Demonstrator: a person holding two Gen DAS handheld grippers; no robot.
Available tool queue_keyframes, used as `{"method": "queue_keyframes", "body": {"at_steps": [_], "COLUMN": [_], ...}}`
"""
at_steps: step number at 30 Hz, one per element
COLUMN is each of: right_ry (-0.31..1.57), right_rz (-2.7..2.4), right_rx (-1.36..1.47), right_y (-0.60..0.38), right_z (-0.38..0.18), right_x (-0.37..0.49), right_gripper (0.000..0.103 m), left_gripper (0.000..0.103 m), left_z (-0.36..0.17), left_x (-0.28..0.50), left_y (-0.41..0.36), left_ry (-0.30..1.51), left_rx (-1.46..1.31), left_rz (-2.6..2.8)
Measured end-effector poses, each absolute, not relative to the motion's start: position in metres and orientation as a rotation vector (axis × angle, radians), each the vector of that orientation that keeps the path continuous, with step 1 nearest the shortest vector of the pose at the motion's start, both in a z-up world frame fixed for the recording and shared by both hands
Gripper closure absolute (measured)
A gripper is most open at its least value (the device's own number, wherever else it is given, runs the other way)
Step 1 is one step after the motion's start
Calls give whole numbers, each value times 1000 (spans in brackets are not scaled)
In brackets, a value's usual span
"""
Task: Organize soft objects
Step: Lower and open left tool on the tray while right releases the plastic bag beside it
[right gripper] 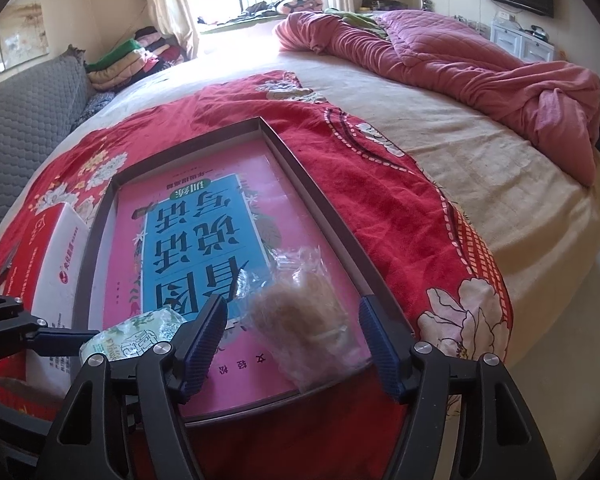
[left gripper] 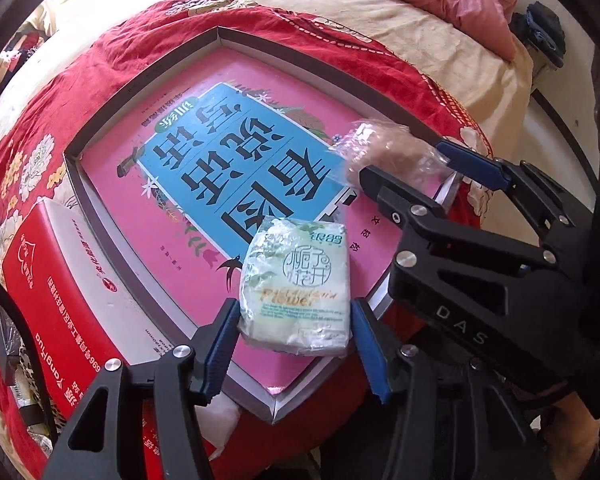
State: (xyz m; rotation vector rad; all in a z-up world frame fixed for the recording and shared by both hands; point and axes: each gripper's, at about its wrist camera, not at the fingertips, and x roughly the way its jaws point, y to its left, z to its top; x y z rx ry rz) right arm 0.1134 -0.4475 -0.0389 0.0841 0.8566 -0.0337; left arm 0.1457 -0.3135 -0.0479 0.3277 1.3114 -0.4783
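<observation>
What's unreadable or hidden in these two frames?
- Clear bag, left view: motion-blurred, contents unclear; right view shows only something tan.
- Tissue pack, right view: near end hidden behind the right gripper's finger.
- Red box, both views: cut off by the frame edge and the left gripper.
- Book small print: too small.

The tissue pack [left gripper: 296, 284] reads "Flower" in tan letters under a round seal. The right hand-held gripper [left gripper: 404, 172] bears "DAS", and the red box [left gripper: 60, 320] shows "969".
</observation>
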Motion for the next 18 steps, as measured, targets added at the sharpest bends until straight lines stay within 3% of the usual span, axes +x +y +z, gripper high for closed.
{"method": "queue_keyframes", "body": {"at_steps": [4, 18], "right_ry": [833, 748], "right_rz": [-69, -171], "right_rx": [64, 97], "right_y": [-448, -463], "right_z": [-37, -23], "right_x": [111, 98], "right_gripper": [28, 26], "left_gripper": [43, 34], "left_z": [-42, -25], "left_x": [143, 135], "left_y": [-312, -298], "left_ry": [1290, 1224], "left_rx": [325, 261], "left_rz": [-479, -469]}}
